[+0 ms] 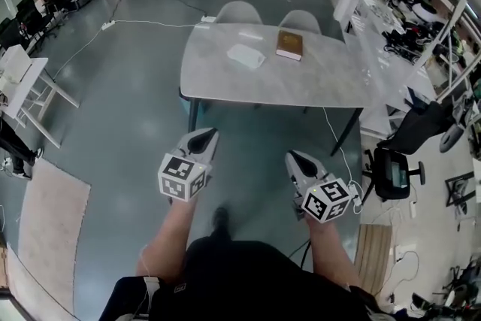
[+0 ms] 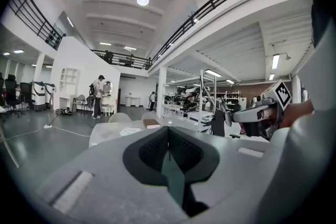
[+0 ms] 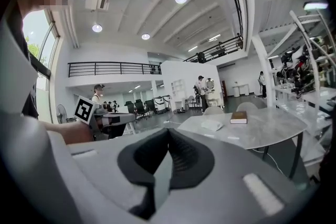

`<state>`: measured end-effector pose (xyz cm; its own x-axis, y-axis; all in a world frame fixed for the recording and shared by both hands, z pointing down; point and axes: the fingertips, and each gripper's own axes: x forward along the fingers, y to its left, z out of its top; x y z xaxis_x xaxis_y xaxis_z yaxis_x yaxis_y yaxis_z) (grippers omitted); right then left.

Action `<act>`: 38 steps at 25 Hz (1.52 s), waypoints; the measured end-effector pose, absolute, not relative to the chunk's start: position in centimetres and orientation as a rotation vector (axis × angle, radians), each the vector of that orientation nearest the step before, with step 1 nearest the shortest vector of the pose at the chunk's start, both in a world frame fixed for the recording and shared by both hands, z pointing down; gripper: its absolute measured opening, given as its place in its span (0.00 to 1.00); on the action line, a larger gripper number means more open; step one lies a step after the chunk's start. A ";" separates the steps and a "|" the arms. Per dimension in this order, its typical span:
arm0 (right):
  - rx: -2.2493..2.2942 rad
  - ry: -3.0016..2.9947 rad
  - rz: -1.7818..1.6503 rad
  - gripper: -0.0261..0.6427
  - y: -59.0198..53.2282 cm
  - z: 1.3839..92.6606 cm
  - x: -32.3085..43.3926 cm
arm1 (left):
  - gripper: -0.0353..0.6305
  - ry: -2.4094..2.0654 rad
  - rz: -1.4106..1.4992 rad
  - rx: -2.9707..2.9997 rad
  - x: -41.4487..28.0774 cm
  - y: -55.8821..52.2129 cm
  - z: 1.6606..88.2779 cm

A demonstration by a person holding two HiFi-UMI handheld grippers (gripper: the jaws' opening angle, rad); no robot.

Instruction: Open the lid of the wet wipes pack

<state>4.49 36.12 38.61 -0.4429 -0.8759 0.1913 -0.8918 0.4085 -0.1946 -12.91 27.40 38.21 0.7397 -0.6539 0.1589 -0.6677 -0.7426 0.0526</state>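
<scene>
The white wet wipes pack (image 1: pixel 246 55) lies on the grey table (image 1: pixel 316 86), left of a brown book (image 1: pixel 289 44). It also shows far off as the pack (image 3: pixel 212 125) in the right gripper view and the pack (image 2: pixel 130 131) in the left gripper view. My left gripper (image 1: pixel 210 134) and right gripper (image 1: pixel 289 155) are held over the floor, well short of the table's near edge, both pointing at it. Both are shut with nothing between their jaws. The right gripper (image 2: pixel 231 117) shows from the side in the left gripper view.
Two grey chairs (image 1: pixel 239 12) stand behind the table. A black office chair (image 1: pixel 394 171) and cluttered shelving (image 1: pixel 443 26) are at the right. A folding table (image 1: pixel 30 86) and a beige rug (image 1: pixel 49 222) lie at the left. A cable (image 1: pixel 334 143) runs across the floor under the table.
</scene>
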 end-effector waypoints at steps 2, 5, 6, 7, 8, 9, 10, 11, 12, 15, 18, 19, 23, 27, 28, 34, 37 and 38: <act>1.628 -2.567 0.406 0.04 33.3 37.9 4.0 | 0.07 -1.062 0.193 2.838 -13.5 24.8 37.8; 1.653 -2.552 0.395 0.04 29.2 36.9 3.7 | 0.07 -1.053 0.176 2.844 -14.5 20.9 37.5; 1.657 -2.552 0.395 0.04 27.9 36.8 3.5 | 0.07 -1.053 0.170 2.839 -14.8 19.7 37.6; 1.656 -2.553 0.395 0.04 26.9 36.8 3.1 | 0.07 -1.053 0.166 2.834 -15.2 18.6 37.8; 1.653 -2.553 0.396 0.04 26.0 37.0 2.7 | 0.07 -1.053 0.166 2.829 -15.6 17.6 38.1; 1.650 -2.553 0.399 0.04 25.2 37.2 2.3 | 0.07 -1.051 0.167 2.827 -15.9 16.8 38.3; 1.650 -2.553 0.406 0.04 24.5 37.4 2.0 | 0.07 -1.047 0.170 2.828 -16.2 16.2 38.4; 1.652 -2.555 0.415 0.04 23.8 37.6 1.7 | 0.07 -1.043 0.175 2.832 -16.4 15.6 38.4; 1.656 -2.557 0.424 0.04 23.3 37.7 1.5 | 0.07 -1.041 0.181 2.838 -16.5 15.0 38.4; 1.656 -2.566 0.446 0.04 22.0 38.1 1.0 | 0.07 -1.042 0.190 2.841 -16.9 13.7 38.2; 1.648 -2.572 0.472 0.04 21.0 38.5 1.0 | 0.07 -1.042 0.202 2.837 -16.8 12.8 38.4; 1.647 -2.573 0.483 0.04 20.6 38.7 1.1 | 0.07 -1.038 0.210 2.838 -16.6 12.6 38.5; 1.656 -2.584 0.512 0.04 18.9 39.4 1.7 | 0.07 -1.029 0.237 2.831 -16.1 11.2 39.4; 1.638 -2.605 0.553 0.04 17.2 40.9 3.3 | 0.07 -1.021 0.268 2.809 -14.0 9.5 40.7; 1.637 -2.608 0.563 0.04 16.6 41.2 3.9 | 0.07 -1.020 0.278 2.811 -13.3 8.9 40.8; 1.645 -2.617 0.615 0.04 10.6 42.1 9.3 | 0.07 -1.027 0.316 2.808 -8.3 3.1 40.9; 1.637 -2.614 0.590 0.04 6.9 42.2 12.1 | 0.07 -1.014 0.351 2.802 -5.0 -0.6 41.2; 1.630 -2.613 0.589 0.04 5.6 42.5 13.0 | 0.07 -1.010 0.360 2.804 -3.8 -1.9 41.2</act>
